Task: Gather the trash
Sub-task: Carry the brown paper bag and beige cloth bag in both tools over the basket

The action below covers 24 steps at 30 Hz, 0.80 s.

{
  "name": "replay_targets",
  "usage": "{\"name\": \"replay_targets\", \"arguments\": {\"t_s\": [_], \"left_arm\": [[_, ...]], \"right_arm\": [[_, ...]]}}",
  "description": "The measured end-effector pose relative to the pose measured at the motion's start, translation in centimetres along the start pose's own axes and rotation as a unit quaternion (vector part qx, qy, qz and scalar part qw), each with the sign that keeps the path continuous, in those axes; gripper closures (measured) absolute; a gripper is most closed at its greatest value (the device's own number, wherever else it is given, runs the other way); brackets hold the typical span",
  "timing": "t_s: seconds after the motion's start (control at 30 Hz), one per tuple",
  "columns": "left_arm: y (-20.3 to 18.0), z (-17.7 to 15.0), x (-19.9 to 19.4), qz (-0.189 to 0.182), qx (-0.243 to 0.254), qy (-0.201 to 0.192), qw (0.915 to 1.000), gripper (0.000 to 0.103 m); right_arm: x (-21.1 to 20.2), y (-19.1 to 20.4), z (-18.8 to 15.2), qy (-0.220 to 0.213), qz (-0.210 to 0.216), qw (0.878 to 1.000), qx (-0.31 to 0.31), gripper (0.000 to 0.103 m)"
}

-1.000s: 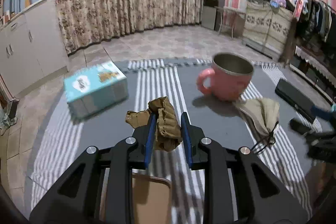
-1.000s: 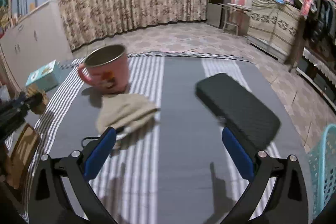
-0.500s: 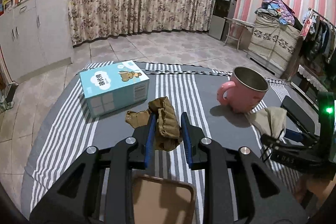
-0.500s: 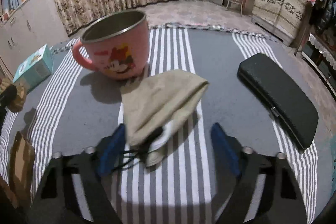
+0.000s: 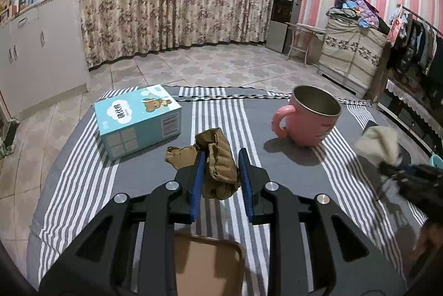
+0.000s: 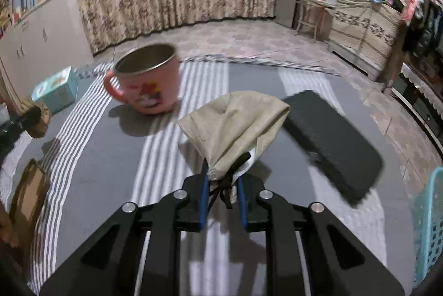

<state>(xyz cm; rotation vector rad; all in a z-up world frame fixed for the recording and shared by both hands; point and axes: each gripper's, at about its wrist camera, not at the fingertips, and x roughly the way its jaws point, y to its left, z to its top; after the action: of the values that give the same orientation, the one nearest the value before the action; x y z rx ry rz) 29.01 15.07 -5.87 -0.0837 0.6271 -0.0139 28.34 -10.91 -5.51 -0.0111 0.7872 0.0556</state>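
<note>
With both pieces gripped, my left tool (image 5: 220,163) clamps crumpled brown paper (image 5: 216,157), my right tool (image 6: 223,185) clamps a used mask (image 6: 235,124); the basket (image 6: 429,224) drop remains.

One mug (image 5: 307,118), one box (image 5: 138,120), two trash wads (image 5: 218,163).

A grey-and-white striped tablecloth (image 5: 227,113) fills the lower frame of the left wrist view. At centre, the left gripper (image 5: 221,157) pinches a crumpled brown paper wad (image 5: 218,157). A light-blue cardboard tissue box (image 5: 138,120) lies at left, a pink steel-lined mug (image 5: 307,118) at right. In the right wrist view, the right gripper (image 6: 223,179) at lower centre clamps a beige face mask (image 6: 235,124); a flat black rectangular case (image 6: 335,140) lies right, a turquoise plastic basket (image 6: 429,226) at the right edge.
</note>
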Motion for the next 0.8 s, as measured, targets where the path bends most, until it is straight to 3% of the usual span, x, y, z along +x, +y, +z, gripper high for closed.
{"name": "replay_targets", "arguments": {"t_s": [0.27, 0.5, 0.8], "left_arm": [[-1.2, -0.3, -0.1, -0.016, 0.014, 0.001, 0.9998, 0.08], [-2.9, 0.0, -0.6, 0.004, 0.029, -0.012, 0.9995, 0.08], [-9.4, 1.3, -3.4, -0.018, 0.053, -0.012, 0.9984, 0.08]], "right_arm": [[-7.0, -8.9, -0.8, -0.042, -0.044, 0.998, 0.034, 0.085], [-12.4, -17.2, -2.2, -0.086, -0.08, 0.989, 0.089, 0.085], [-13.6, -24.9, -4.1, -0.097, -0.123, 0.979, 0.132, 0.085]]}}
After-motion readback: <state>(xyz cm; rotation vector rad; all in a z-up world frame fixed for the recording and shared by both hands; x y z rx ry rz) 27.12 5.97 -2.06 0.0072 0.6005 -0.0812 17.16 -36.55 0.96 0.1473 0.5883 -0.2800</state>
